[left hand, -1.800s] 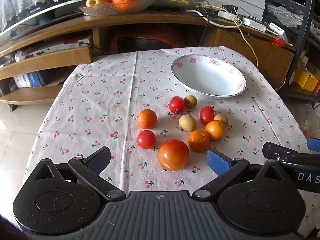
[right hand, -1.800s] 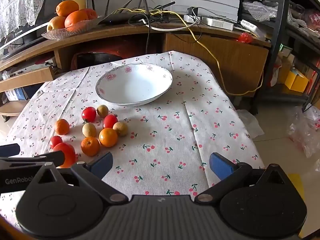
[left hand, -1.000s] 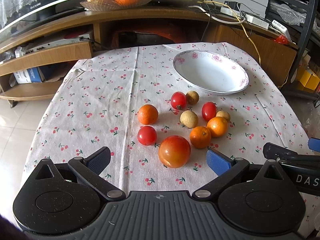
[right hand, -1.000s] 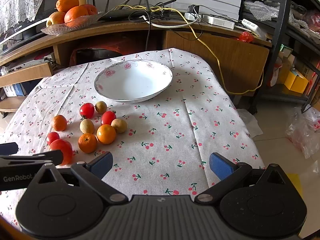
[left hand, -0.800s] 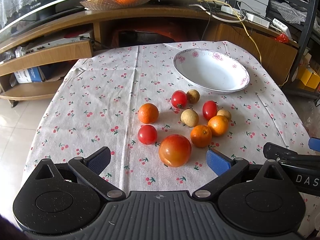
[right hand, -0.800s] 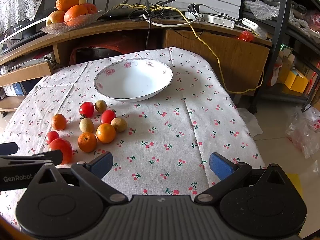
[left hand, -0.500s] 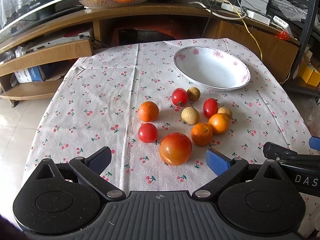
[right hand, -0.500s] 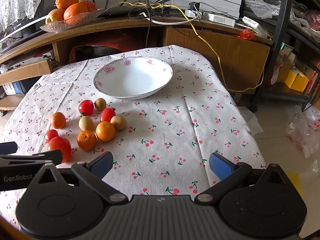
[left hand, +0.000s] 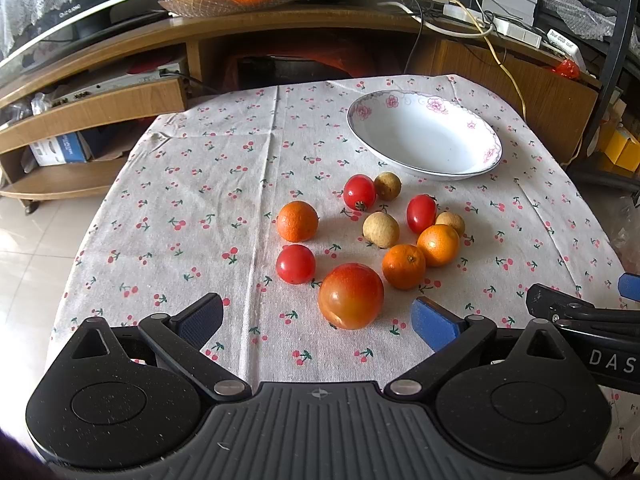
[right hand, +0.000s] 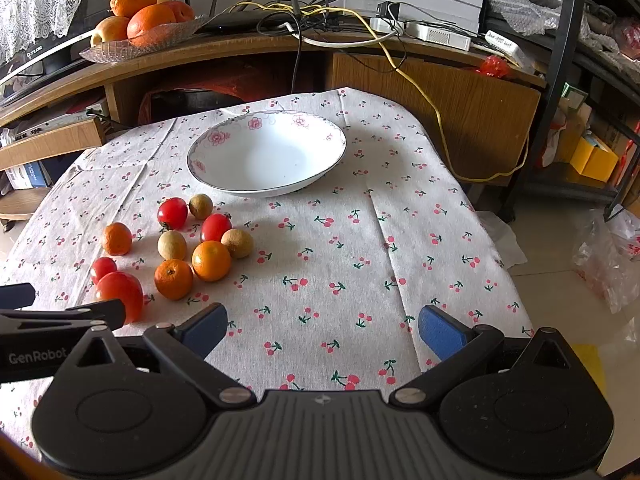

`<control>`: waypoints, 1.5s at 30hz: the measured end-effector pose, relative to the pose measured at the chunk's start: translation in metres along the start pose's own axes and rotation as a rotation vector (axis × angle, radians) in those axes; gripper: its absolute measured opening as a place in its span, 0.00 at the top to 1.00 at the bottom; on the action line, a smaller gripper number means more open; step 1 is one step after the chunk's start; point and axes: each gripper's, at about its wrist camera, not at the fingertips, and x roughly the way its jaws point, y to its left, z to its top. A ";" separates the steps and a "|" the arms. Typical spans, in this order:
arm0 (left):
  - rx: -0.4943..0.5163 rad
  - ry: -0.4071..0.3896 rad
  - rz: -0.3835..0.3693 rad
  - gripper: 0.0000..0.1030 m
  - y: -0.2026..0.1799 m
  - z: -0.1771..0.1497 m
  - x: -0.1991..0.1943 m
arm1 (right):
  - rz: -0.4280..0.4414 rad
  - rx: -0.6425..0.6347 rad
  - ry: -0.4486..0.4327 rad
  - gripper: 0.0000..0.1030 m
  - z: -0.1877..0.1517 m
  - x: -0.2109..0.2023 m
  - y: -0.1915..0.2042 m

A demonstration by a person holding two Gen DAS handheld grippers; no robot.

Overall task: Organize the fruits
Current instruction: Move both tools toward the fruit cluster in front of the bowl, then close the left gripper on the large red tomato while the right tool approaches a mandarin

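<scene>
Fruit on the cherry-print tablecloth [left hand: 192,184] has not shifted in two seconds. Left gripper [left hand: 316,318], jaws apart, has edged toward the big red-orange tomato [left hand: 351,295]: first pick pending. Right gripper [right hand: 322,330], also apart, hovers idle. White floral bowl [left hand: 424,136] sits empty, far right; wooden shelving behind.

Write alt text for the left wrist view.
Ten loose fruits lie on a cherry-print tablecloth before the open left gripper, the large tomato nearest its fingers. An empty white bowl sits beyond them.
</scene>
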 end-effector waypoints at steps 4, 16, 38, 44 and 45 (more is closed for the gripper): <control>0.000 0.000 0.000 0.02 0.000 0.000 0.000 | 0.001 0.000 0.001 0.01 0.000 0.000 0.000; 0.000 0.009 -0.002 0.02 0.002 -0.004 -0.002 | 0.001 0.001 0.002 0.02 0.000 0.000 0.000; 0.045 0.007 -0.006 0.03 -0.008 0.002 0.012 | 0.017 0.014 0.046 0.05 0.000 0.009 -0.002; 0.034 0.026 -0.011 0.03 -0.007 0.003 0.019 | 0.021 0.004 0.057 0.05 0.003 0.015 -0.001; 0.033 0.028 -0.015 0.02 -0.007 0.004 0.020 | 0.021 0.004 0.058 0.05 0.004 0.016 -0.002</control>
